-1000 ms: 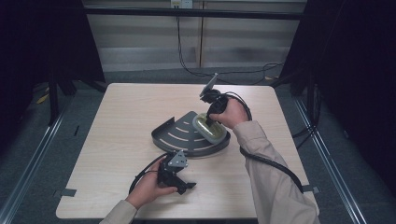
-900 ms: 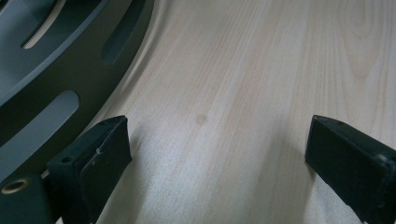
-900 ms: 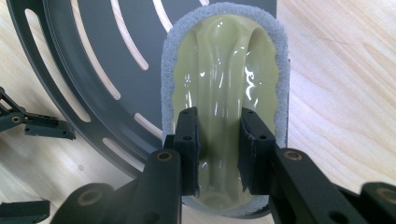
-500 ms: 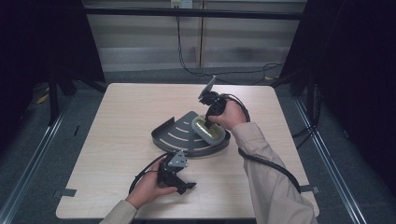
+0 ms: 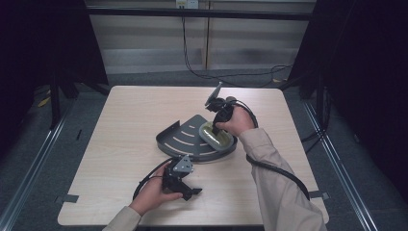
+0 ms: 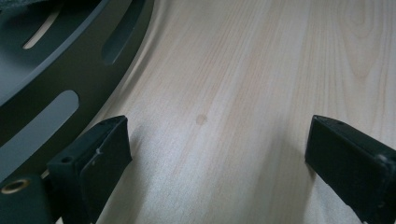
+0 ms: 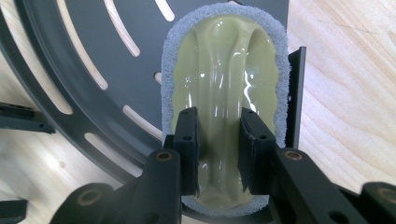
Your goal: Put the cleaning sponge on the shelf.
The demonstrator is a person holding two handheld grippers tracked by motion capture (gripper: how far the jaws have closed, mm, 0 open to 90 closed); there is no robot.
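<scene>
Pale olive and glossy, the scrubber's moulded handle (image 7: 223,93) is pinched along its raised middle ridge between the two black jaws of the right gripper (image 7: 218,154), which are closed on it from either side; its grey-white foam pad (image 7: 167,74) rings the handle and lies flat on the dark grey slotted rack (image 7: 93,51), at the rack's straight upright back wall. In the high view the scrubber (image 5: 217,135) sits on the right-hand part of the rack (image 5: 180,139), and the right gripper (image 5: 219,126) comes down on it from the far side. To do this step well, I judge the grip should stay centred on the ridge, since the plastic looks slick and the jaws could slide off it; a lift straight up, clear of the rack's wall and rim, would keep the foam edge from catching. The left gripper (image 5: 180,185) rests on the wooden table (image 5: 120,115) just on the near side of the rack, jaws spread wide apart with nothing between them, the rack's curved rim (image 6: 70,74) beside one jaw; it could steady the rack if the rack shifts. No brand, label or writing can be read anywhere on the rack, scrubber or table.
</scene>
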